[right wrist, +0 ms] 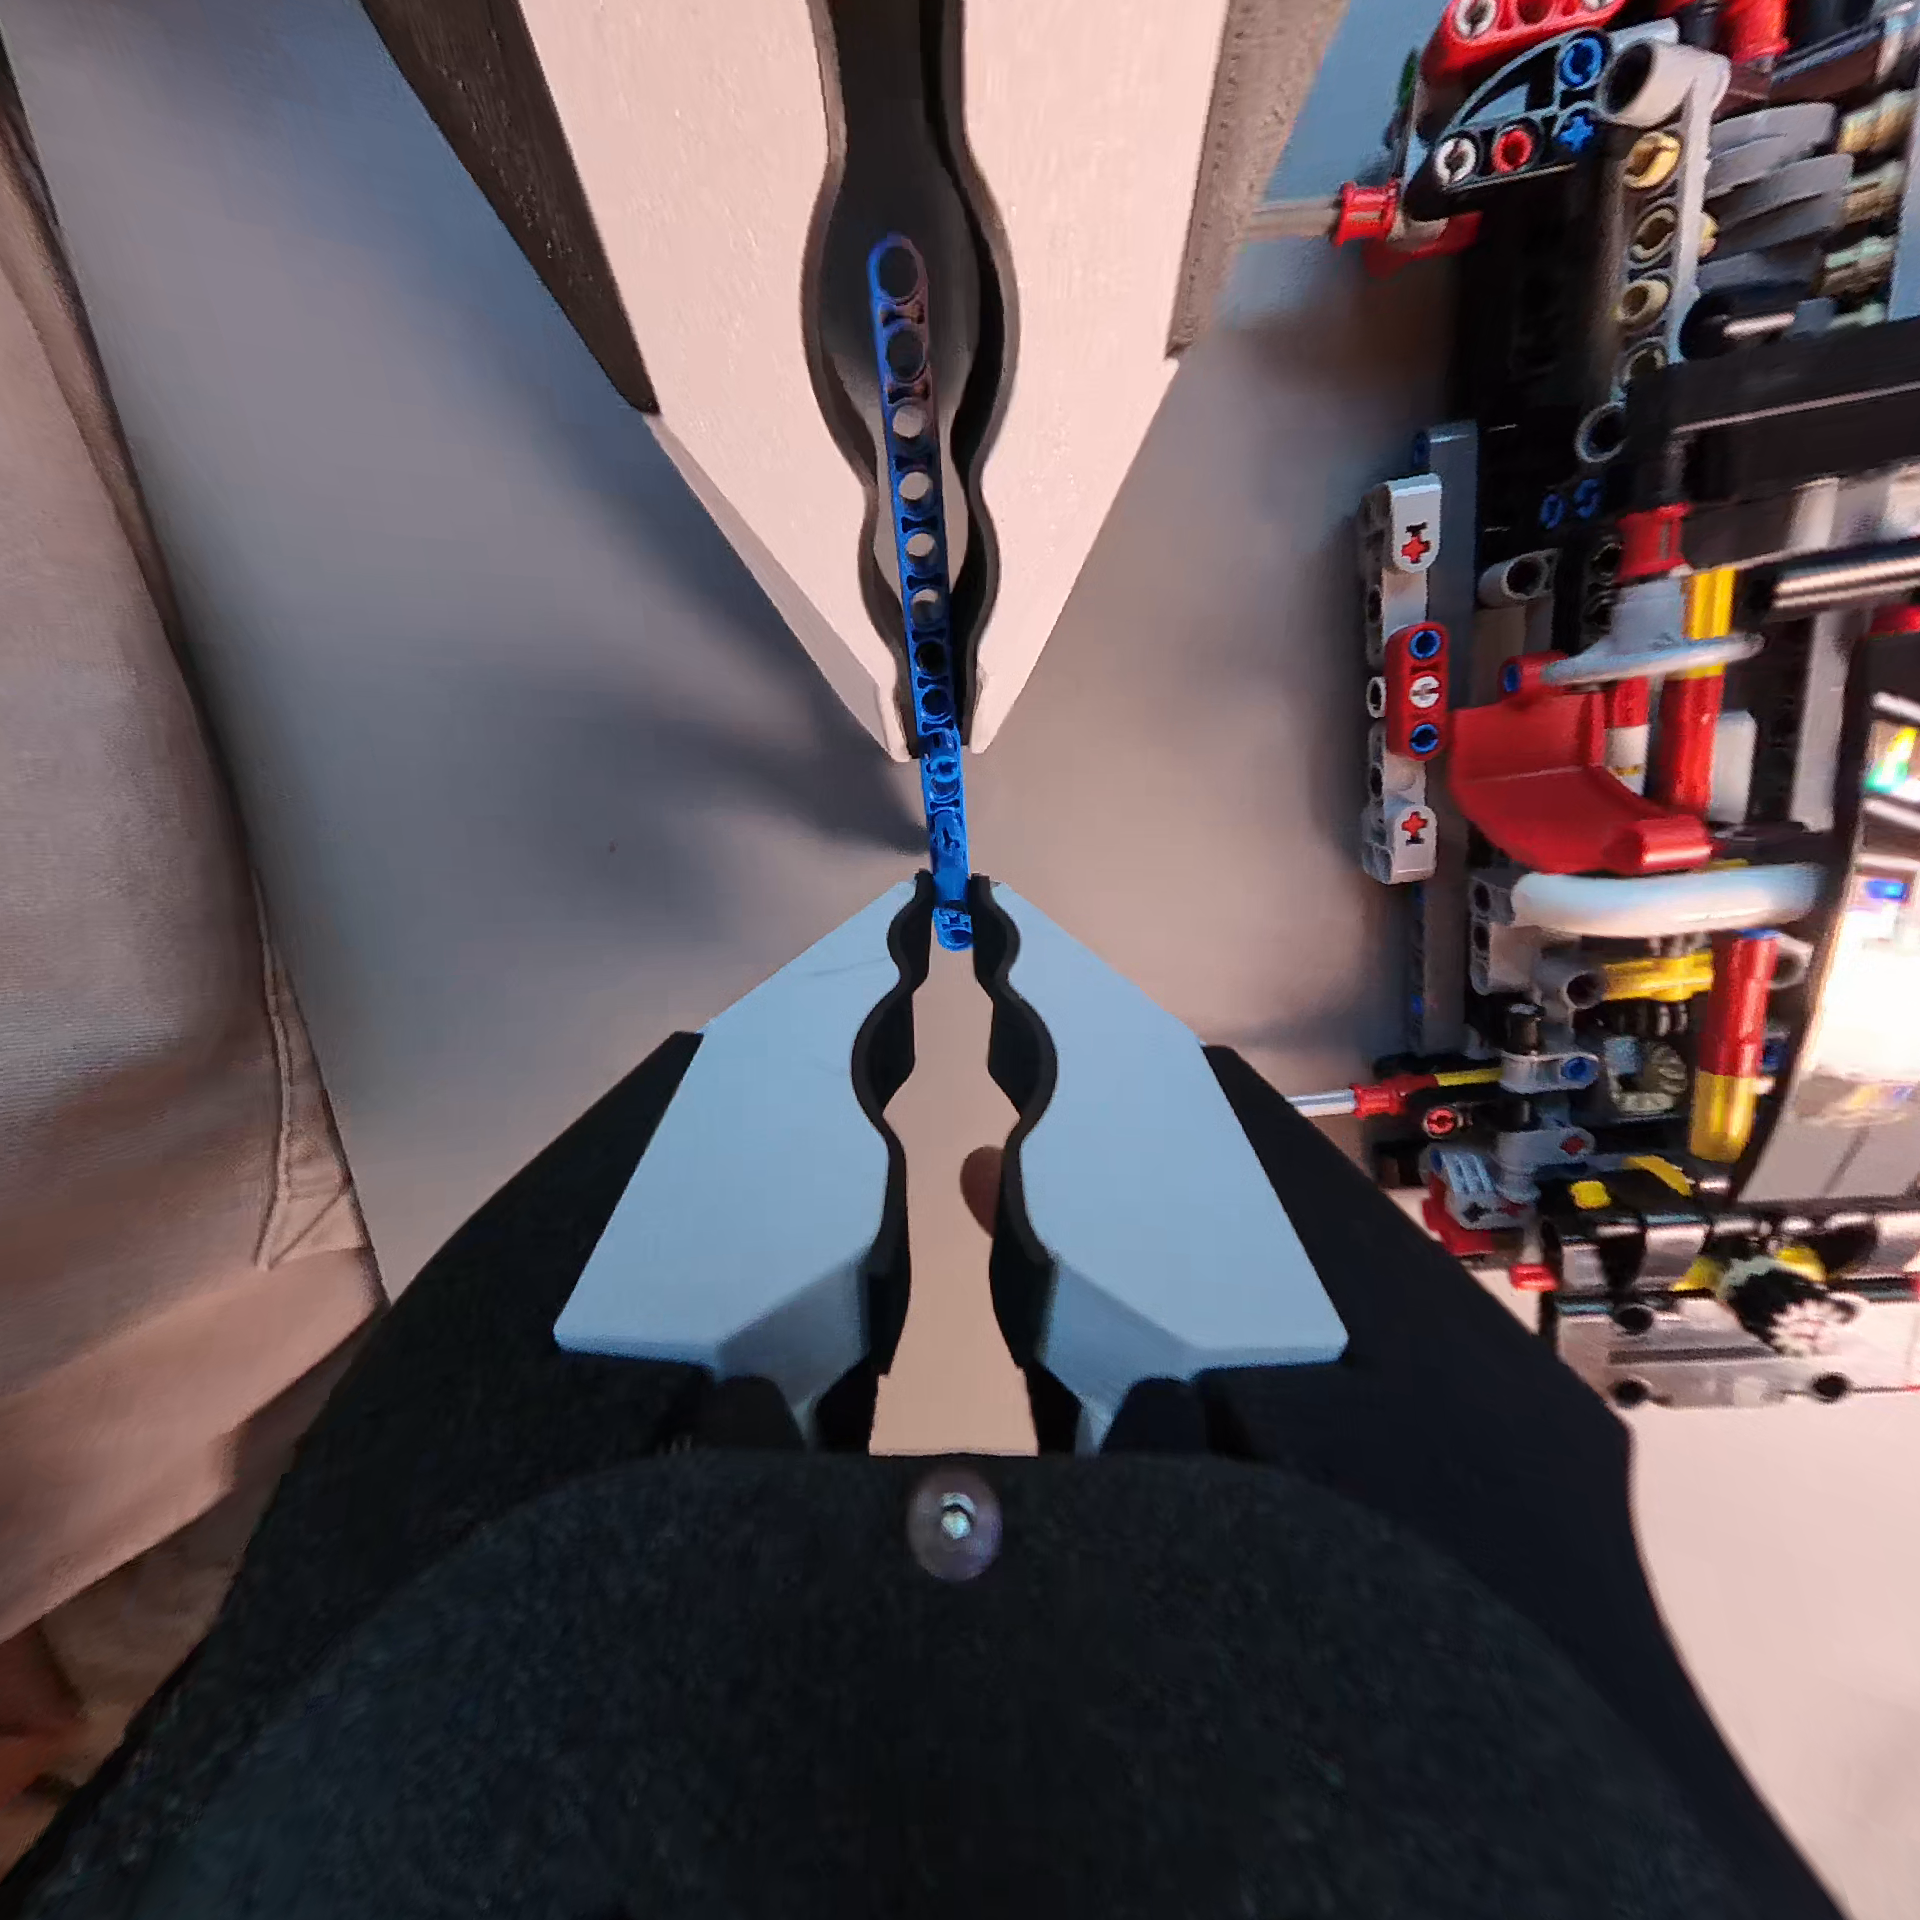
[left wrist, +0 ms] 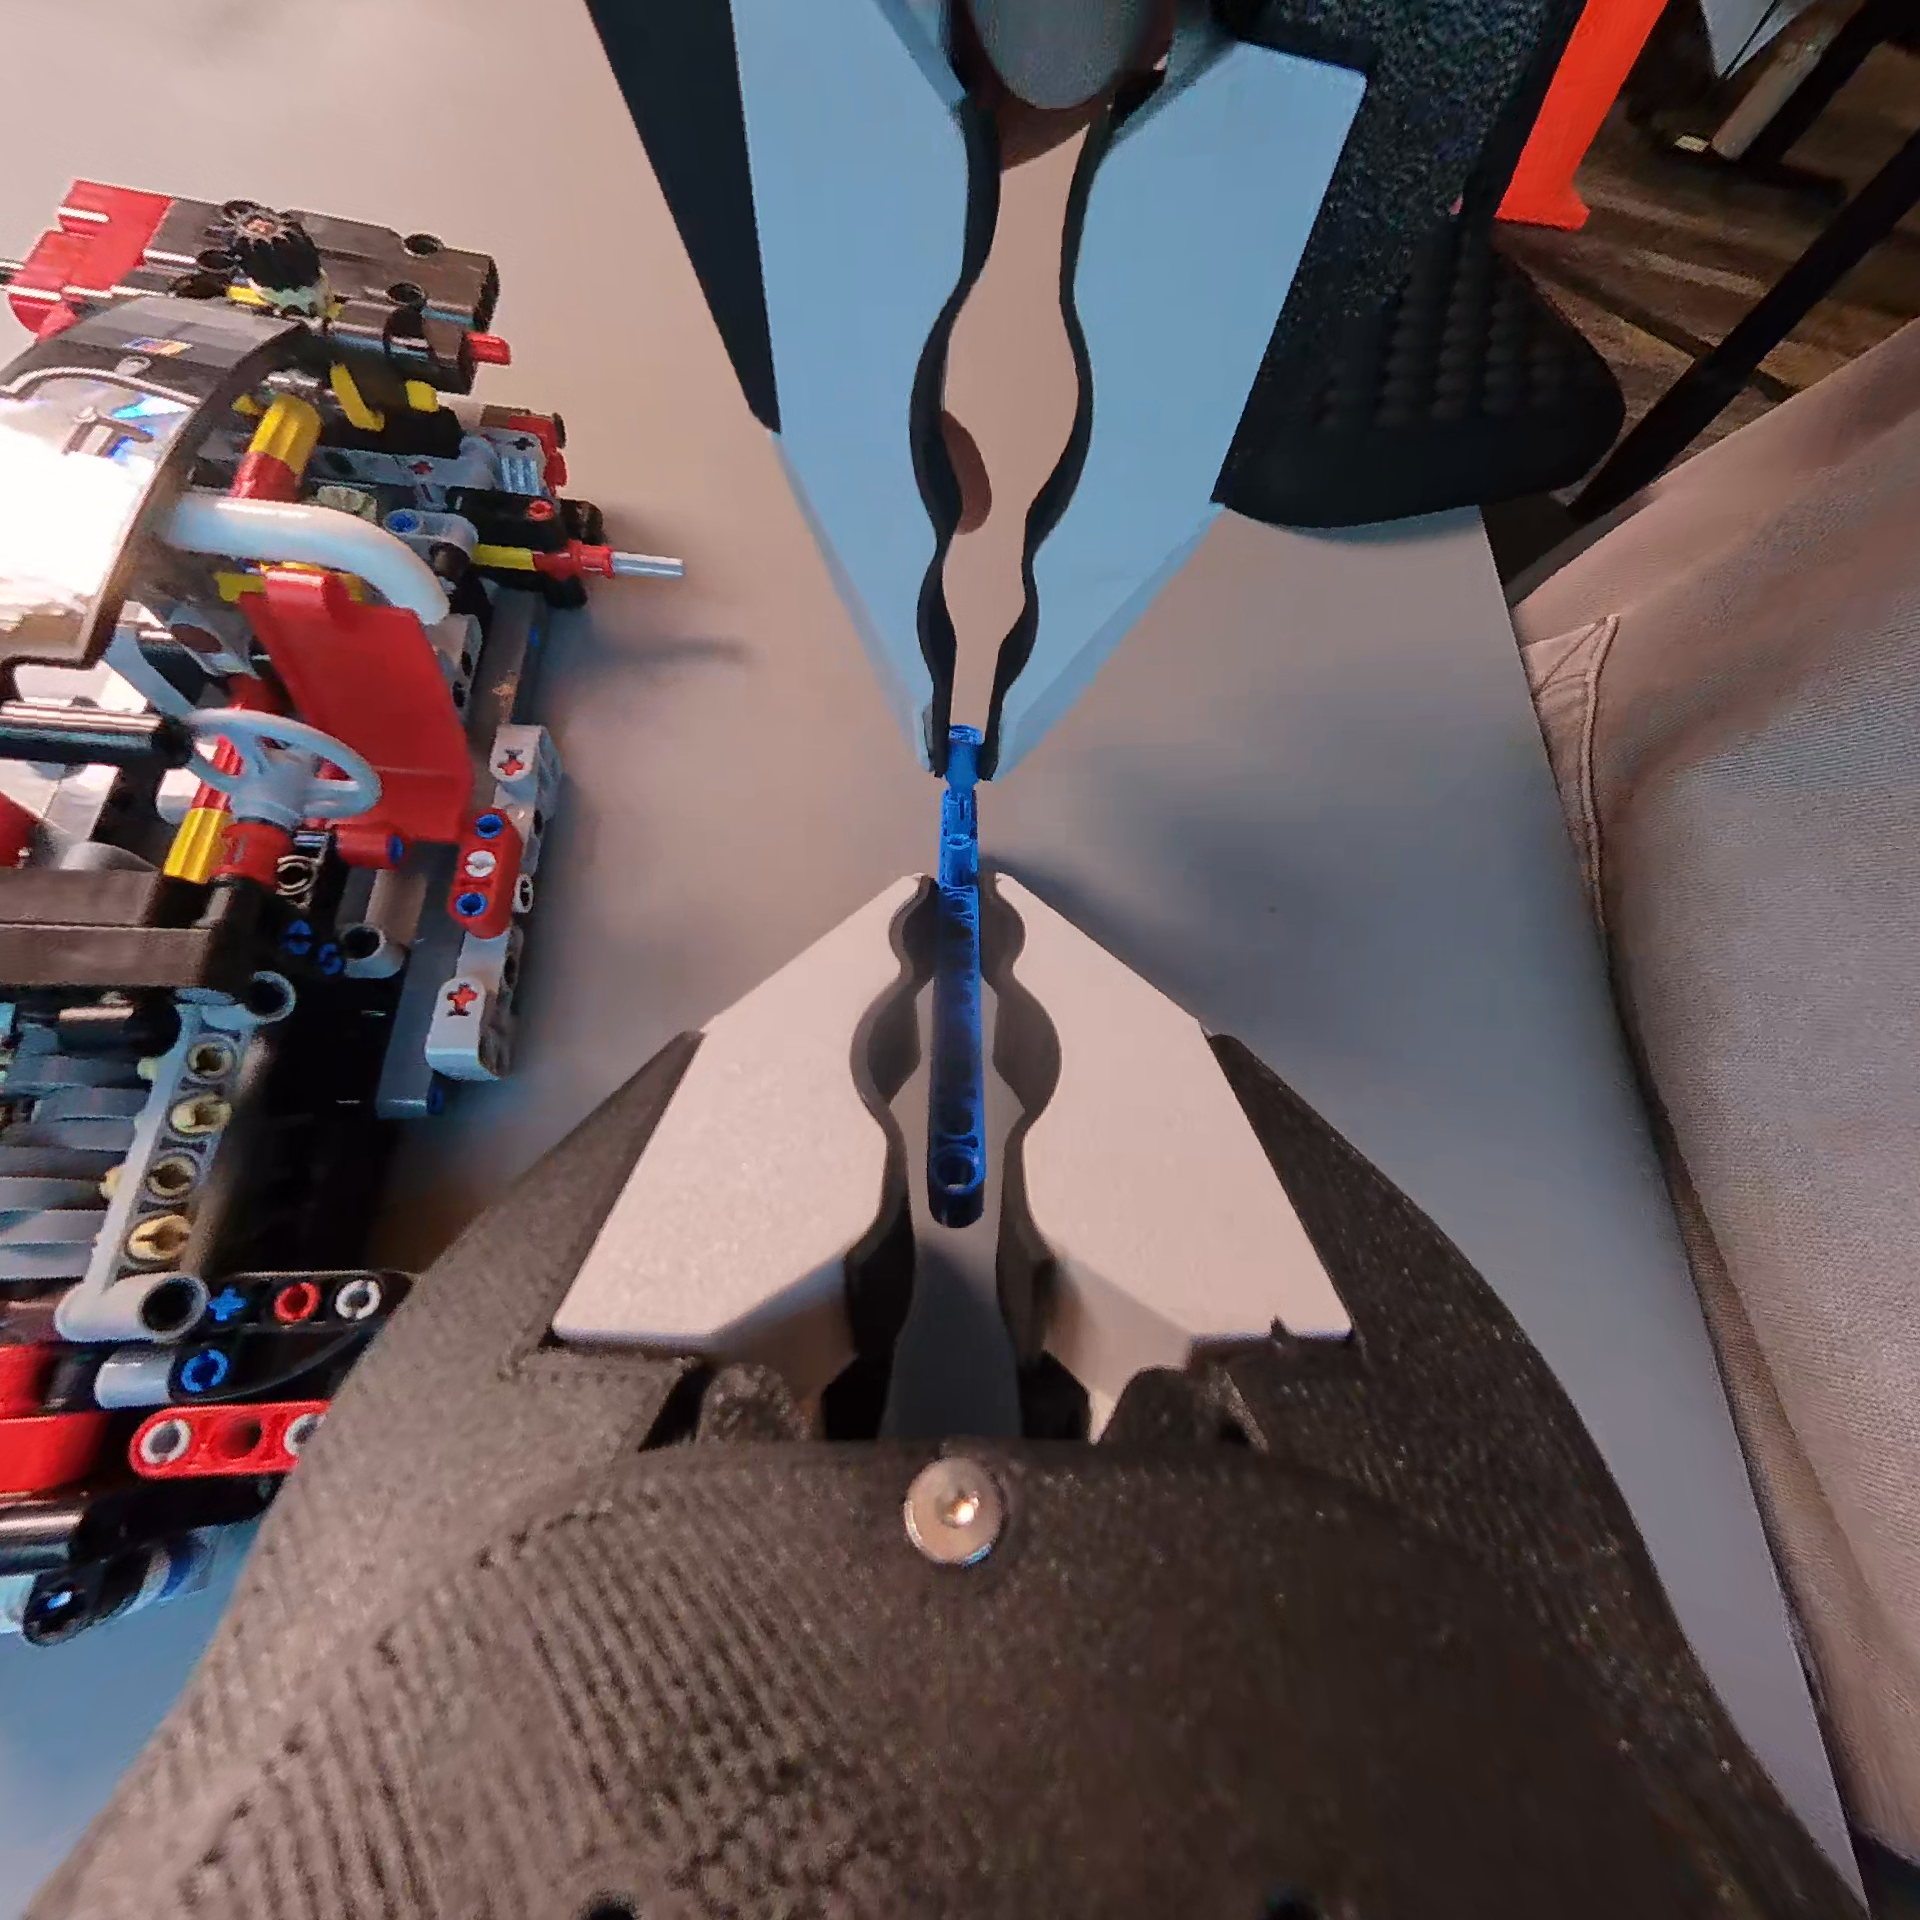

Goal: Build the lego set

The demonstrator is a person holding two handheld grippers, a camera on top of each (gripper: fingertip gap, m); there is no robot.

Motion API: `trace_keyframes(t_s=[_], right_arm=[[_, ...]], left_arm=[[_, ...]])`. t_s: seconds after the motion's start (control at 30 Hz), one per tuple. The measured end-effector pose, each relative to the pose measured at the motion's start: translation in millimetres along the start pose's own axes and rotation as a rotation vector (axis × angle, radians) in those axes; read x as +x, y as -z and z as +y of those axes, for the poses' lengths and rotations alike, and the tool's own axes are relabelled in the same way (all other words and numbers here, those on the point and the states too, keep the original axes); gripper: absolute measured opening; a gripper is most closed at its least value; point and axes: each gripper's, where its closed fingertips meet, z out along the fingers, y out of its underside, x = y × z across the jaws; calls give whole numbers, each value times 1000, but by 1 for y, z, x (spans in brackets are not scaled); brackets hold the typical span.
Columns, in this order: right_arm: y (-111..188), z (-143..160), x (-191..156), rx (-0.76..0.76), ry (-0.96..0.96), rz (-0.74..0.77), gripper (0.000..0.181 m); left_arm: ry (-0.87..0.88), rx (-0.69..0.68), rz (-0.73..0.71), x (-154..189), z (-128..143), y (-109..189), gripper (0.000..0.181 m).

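Observation:
A long blue beam with holes (left wrist: 958,1039) lies lengthwise between the fingers of my left gripper (left wrist: 956,888), which is shut on it. The beam's far end sticks out past the tips. My right gripper (left wrist: 962,769) comes in from the top, tip to tip, and is shut on that end. In the right wrist view my right gripper (right wrist: 948,896) pinches the blue end piece (right wrist: 951,920), and the beam (right wrist: 914,499) runs on into the left gripper (right wrist: 940,743). I cannot tell whether the pinched tip is a separate pin. Both hold it just above the grey table (left wrist: 1299,831).
The partly built lego vehicle (left wrist: 260,779), in black, red, yellow and grey, stands on the table left of the grippers; it is on the right in the right wrist view (right wrist: 1662,727). Grey fabric (left wrist: 1766,935) lies past the table edge. A black chair (left wrist: 1434,364) stands beyond. My left and right fingertips are right by each other.

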Motion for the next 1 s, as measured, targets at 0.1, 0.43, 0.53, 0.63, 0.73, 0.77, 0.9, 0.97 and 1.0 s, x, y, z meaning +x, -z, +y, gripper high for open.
trace_keyframes(t_s=[0.1,0.43,0.53,0.63,0.73,0.77,0.9,0.97,1.0], right_arm=[[-2,-2,0,93,-96,-35,6],[-1,-5,15,471,-582,61,10],[0,-2,17,525,-670,91,11],[0,-2,17,538,-702,117,11],[0,0,17,483,-664,117,11],[-1,0,16,447,-624,121,11],[-1,3,10,238,-410,110,8],[-2,4,7,146,-273,97,7],[-2,4,4,106,-202,84,6]], left_arm=[[13,0,-7,0,0,0,6],[179,20,-111,-6,0,1,6],[228,24,-123,-7,-1,0,6],[252,31,-136,-7,-1,0,6],[228,23,-165,-6,-2,-1,5],[216,19,-174,-6,-2,-1,5],[150,1,-187,-2,-4,-3,6],[121,-4,-177,0,-5,-3,6],[104,-4,-156,2,-4,-3,6]])
